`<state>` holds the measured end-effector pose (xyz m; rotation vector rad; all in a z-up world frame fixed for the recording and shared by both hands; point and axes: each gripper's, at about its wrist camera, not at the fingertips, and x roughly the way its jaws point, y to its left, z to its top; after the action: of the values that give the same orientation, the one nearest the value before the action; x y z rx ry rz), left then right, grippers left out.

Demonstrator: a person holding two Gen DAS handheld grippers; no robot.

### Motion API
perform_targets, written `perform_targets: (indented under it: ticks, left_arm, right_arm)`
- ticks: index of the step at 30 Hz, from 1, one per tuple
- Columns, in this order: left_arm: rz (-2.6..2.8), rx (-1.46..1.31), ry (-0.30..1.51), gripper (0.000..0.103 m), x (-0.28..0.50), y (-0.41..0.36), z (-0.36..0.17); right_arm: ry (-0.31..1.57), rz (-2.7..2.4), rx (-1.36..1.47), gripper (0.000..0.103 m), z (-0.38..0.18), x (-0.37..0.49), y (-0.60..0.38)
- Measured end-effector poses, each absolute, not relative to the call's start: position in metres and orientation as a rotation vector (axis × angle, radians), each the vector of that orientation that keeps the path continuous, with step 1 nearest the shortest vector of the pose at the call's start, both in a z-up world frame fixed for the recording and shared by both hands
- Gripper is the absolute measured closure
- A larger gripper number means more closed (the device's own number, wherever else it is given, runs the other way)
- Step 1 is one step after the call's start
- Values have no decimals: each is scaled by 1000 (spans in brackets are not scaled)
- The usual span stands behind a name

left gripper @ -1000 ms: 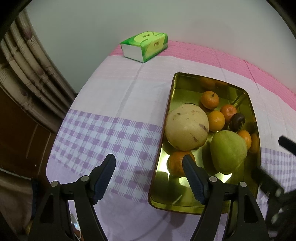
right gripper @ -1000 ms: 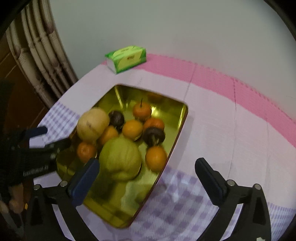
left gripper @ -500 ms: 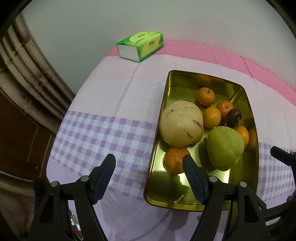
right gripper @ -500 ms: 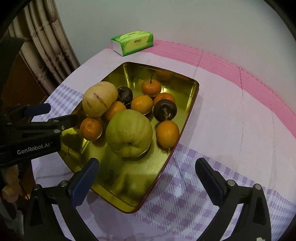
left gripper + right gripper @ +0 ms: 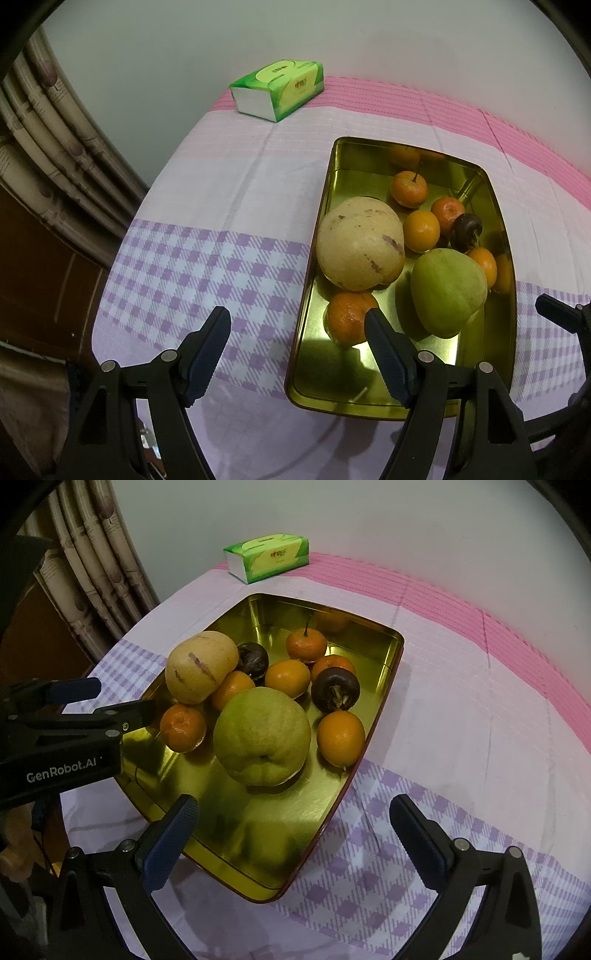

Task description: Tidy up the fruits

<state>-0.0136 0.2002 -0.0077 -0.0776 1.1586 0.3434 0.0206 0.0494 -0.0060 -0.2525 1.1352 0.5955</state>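
Observation:
A gold tray (image 5: 496, 206) (image 5: 391, 664) on the checked cloth holds a big pale yellow fruit (image 5: 360, 242) (image 5: 199, 666), a large green fruit (image 5: 447, 291) (image 5: 262, 734), several oranges and two dark mangosteens (image 5: 334, 694). My left gripper (image 5: 295, 321) is open over the tray's near left rim, with its right finger in front of one orange (image 5: 347, 317). My right gripper (image 5: 293, 806) is open over the tray's near right corner, holding nothing. The left gripper (image 5: 123, 696) also shows at the left of the right wrist view.
A green tissue box (image 5: 279, 88) (image 5: 267, 557) lies at the far end of the table by the wall. Curtain folds (image 5: 44, 147) and dark wood stand past the table's left edge. Pink and lilac cloth stretches right of the tray.
The right gripper has come lower and nearer, so the tray fills more of its view. The left gripper has stayed put. Both kept their jaws open.

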Motion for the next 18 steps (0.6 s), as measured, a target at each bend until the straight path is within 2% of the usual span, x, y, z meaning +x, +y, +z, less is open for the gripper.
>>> perform_targets:
  ticks: [18]
  left_arm:
    - [340,-73,1162,28,-16,199,-10]
  right_arm:
    - [1156,605,-251,0,-11,21,50]
